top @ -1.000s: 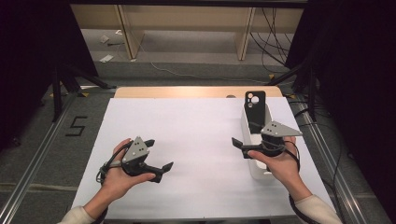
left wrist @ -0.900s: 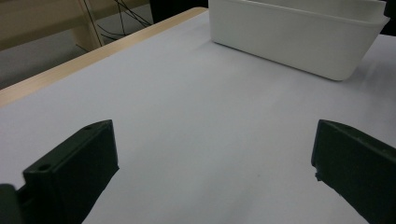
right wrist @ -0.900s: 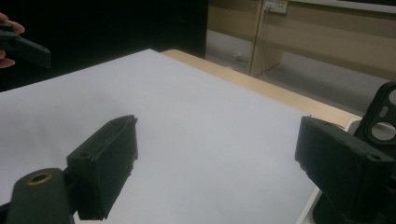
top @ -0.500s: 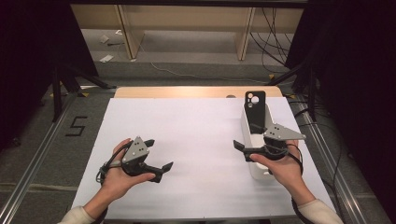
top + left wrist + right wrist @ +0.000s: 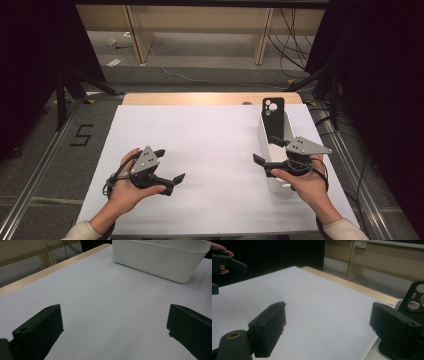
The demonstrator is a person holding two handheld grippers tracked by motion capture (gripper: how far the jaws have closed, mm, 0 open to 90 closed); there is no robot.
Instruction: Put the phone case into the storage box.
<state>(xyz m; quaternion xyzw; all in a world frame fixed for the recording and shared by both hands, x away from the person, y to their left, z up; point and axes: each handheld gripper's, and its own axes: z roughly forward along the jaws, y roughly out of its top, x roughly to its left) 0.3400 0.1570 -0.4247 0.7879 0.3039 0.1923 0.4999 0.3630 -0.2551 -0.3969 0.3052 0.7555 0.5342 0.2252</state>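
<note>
Black and slim, a phone case [image 5: 272, 120] with camera cut-outs stands upright in a white bin [image 5: 278, 181] on the white worktop [image 5: 210, 145]. Right hand-held gripper [image 5: 270, 152] gapes wide beside it; left hand-held gripper [image 5: 169, 165] likewise, empty.

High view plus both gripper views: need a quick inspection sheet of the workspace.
Surface: white sheet over a wooden table, bare in the middle.
Job's things: white bin at the right side; black phone case stands tilted in it, camera cutouts at the top.
Clutter: nothing seen on the sheet.
Grippers: left tool open, low over the sheet, nothing between its jaws; right tool open at the bin's near end, holding nothing.
Cables: black cable loops off the left tool; loose wires on the floor beyond the table.
Surroundings: wooden frame, dark curtains, a floor mark "5".
</note>
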